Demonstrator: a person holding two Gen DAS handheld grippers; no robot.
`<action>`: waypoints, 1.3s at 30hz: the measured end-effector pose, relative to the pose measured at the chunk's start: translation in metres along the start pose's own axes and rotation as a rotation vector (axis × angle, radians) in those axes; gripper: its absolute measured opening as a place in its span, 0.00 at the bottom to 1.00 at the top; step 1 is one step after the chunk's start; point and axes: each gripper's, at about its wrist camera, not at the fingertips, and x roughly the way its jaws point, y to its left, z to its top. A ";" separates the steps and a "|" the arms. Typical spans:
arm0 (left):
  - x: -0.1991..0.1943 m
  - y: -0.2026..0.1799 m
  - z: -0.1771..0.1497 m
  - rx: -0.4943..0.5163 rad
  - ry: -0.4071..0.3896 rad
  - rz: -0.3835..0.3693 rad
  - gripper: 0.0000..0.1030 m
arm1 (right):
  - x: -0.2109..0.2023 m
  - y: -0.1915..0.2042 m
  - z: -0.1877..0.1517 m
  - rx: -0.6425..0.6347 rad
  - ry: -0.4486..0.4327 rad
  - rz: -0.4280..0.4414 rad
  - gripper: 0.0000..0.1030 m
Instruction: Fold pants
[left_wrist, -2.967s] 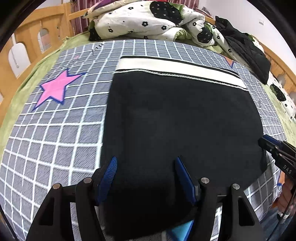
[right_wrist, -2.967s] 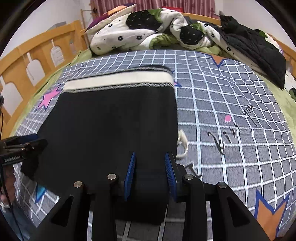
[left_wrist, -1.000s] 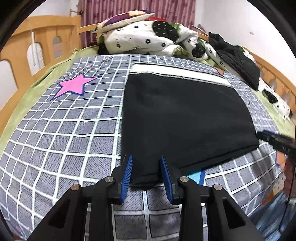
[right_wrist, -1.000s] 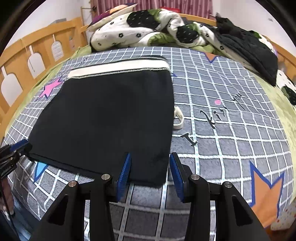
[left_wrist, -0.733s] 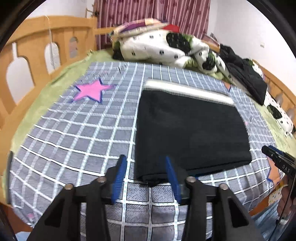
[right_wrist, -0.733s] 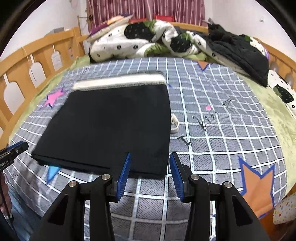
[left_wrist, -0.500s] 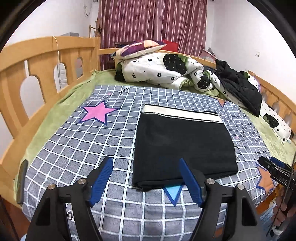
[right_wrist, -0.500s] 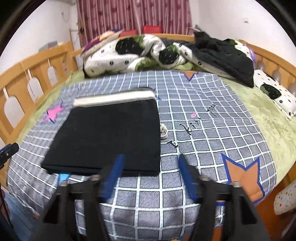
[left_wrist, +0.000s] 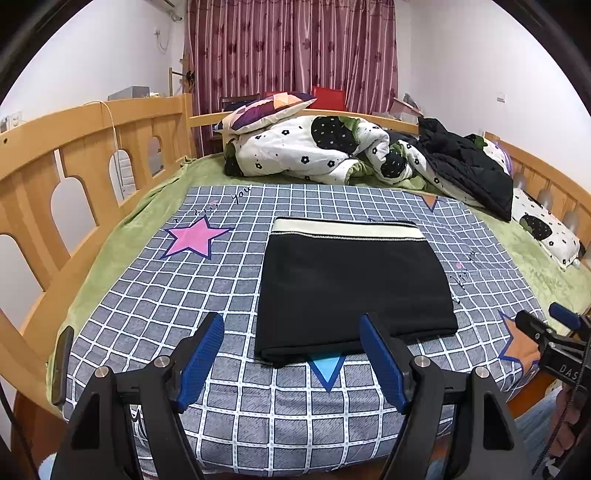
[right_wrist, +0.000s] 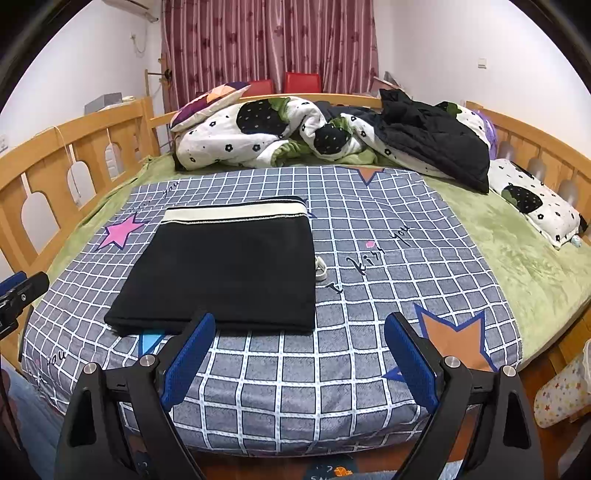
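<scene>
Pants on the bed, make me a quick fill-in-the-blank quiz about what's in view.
1. The folded pants are ____ in colour.
2. Their waistband is ____.
3. The star left of the pants is ____.
4. Neither tool, left or right, holds anything; both jaws stand ____.

Missing words: black; cream; pink; open

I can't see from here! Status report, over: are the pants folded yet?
Left gripper open, empty. Right gripper opening, empty. Pants folded flat on the checked blanket, nothing touching them. Nothing in the way.
</scene>
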 end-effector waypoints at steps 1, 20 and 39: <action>0.001 -0.001 -0.001 0.003 0.004 0.005 0.72 | -0.002 0.001 -0.001 -0.003 0.000 0.000 0.89; -0.004 0.001 -0.006 0.007 0.004 0.018 0.72 | -0.006 0.007 -0.002 -0.027 -0.011 -0.004 0.89; -0.004 0.003 -0.006 0.000 0.004 0.015 0.72 | -0.007 0.008 -0.003 -0.040 -0.020 -0.006 0.89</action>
